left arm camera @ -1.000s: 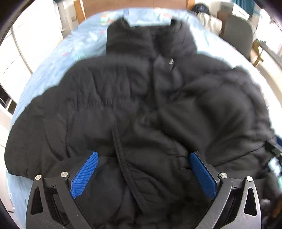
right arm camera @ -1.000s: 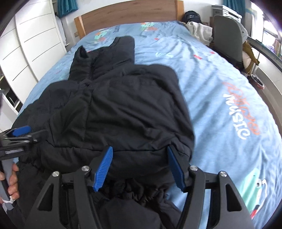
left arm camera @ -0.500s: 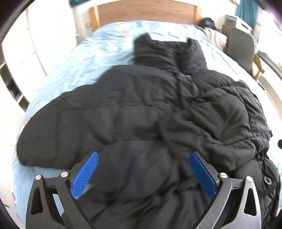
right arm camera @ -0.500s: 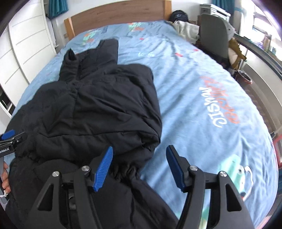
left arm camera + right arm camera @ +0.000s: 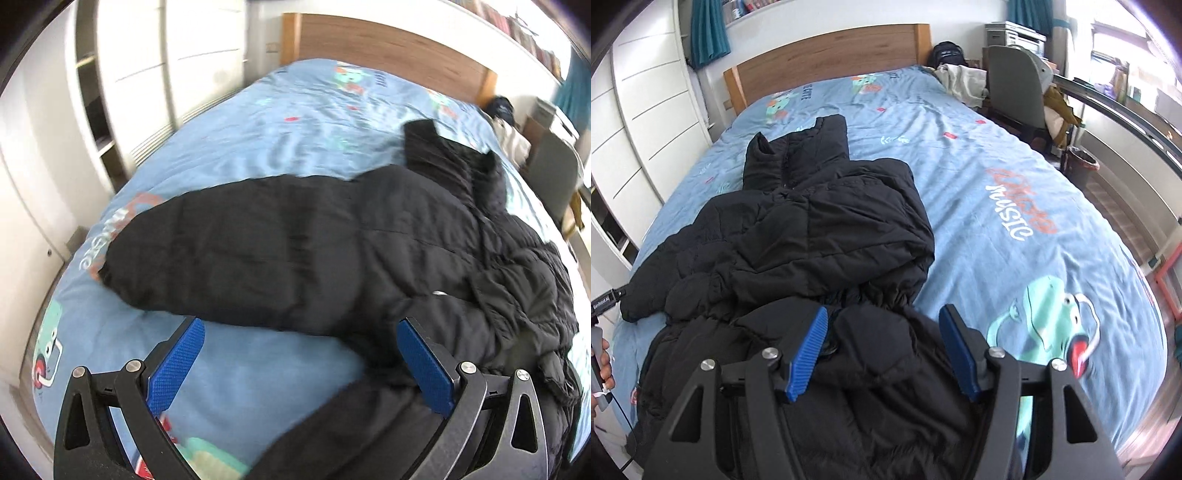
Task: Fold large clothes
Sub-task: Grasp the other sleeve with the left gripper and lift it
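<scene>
Both claws, left (image 5: 301, 363) and right (image 5: 882, 349), angled steeply down over the black jacket (image 5: 798, 236) on the bed (image 5: 1015, 177), jaws apart, gripping nothing.

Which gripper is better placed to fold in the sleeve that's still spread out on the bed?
Left, probably. The left gripper is open just below the outstretched sleeve, while the right gripper is over the jacket's bunched hem.
</scene>
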The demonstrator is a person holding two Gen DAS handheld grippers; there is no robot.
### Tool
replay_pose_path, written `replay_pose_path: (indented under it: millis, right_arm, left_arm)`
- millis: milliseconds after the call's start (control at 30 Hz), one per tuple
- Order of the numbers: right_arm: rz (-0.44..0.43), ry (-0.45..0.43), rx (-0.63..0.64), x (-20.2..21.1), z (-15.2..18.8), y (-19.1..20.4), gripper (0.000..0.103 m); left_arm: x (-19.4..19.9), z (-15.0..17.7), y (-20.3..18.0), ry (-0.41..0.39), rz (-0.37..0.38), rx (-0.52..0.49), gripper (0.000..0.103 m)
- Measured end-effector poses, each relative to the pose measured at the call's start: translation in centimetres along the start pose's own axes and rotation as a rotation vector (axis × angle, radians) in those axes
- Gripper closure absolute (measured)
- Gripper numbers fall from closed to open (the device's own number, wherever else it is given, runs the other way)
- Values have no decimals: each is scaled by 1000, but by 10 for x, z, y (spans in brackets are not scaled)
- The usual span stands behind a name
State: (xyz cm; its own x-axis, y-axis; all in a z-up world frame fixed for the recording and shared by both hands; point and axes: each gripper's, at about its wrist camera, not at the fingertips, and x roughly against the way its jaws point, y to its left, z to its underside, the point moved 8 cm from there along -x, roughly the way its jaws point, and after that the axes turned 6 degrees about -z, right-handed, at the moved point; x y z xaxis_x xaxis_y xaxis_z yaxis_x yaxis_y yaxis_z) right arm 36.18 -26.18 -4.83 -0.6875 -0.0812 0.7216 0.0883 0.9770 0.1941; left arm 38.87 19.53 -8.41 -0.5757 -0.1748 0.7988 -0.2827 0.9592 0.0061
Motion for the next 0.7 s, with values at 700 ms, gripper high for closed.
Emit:
replay_pose_path:
  millis: [700]
  right_arm:
    - [110, 62, -29, -5, 25, -4, 41]
  left_arm:
    - [-105, 24, 191, 143, 45, 524, 1]
